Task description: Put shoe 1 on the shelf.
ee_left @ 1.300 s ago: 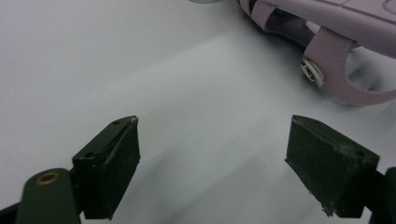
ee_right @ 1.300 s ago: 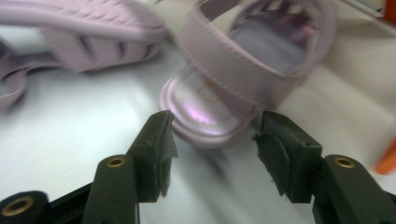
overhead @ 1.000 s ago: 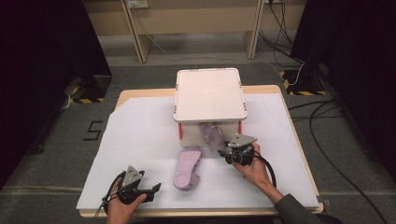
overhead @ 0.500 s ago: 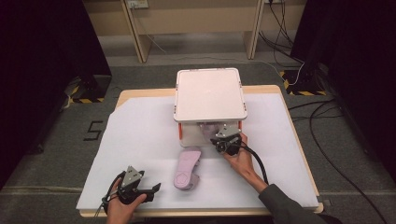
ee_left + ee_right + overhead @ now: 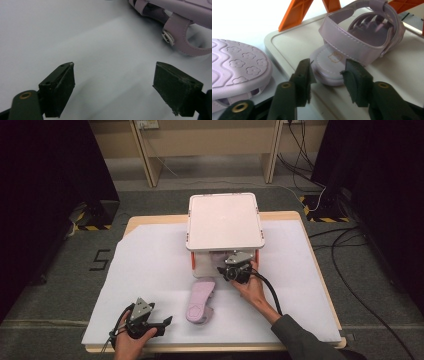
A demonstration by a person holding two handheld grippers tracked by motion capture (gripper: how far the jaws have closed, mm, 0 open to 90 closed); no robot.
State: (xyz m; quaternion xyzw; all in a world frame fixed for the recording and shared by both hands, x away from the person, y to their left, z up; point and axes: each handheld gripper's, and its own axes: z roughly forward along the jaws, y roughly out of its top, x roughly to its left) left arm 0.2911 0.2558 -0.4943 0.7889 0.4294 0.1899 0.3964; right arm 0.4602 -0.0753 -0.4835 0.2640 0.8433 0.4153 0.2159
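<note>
A lilac sandal (image 5: 362, 32) lies upright on the lower tray (image 5: 402, 67) of a small white rack (image 5: 225, 220) with orange legs (image 5: 295, 13). My right gripper (image 5: 327, 72) is shut on its heel, one jaw on either side, at the rack's front edge (image 5: 227, 269). The second lilac sandal (image 5: 201, 301) lies sole up on the white sheet in front of the rack, with its patterned sole (image 5: 237, 72) to the left of my right jaws. My left gripper (image 5: 167, 324) rests open near the table's front left. Its jaws (image 5: 113, 87) are wide apart over bare sheet, short of that sandal's strap (image 5: 175, 27).
A white sheet (image 5: 140, 270) covers the wooden table (image 5: 295, 216). The rack's flat top hides most of the lower tray from above. Cables (image 5: 345, 270) run across the floor at the right. Dark screens stand at both sides.
My right gripper has moved forward and a little left, from the open sheet up to the rack's lower tray, taking the sandal farther in. The left gripper has stayed put.
</note>
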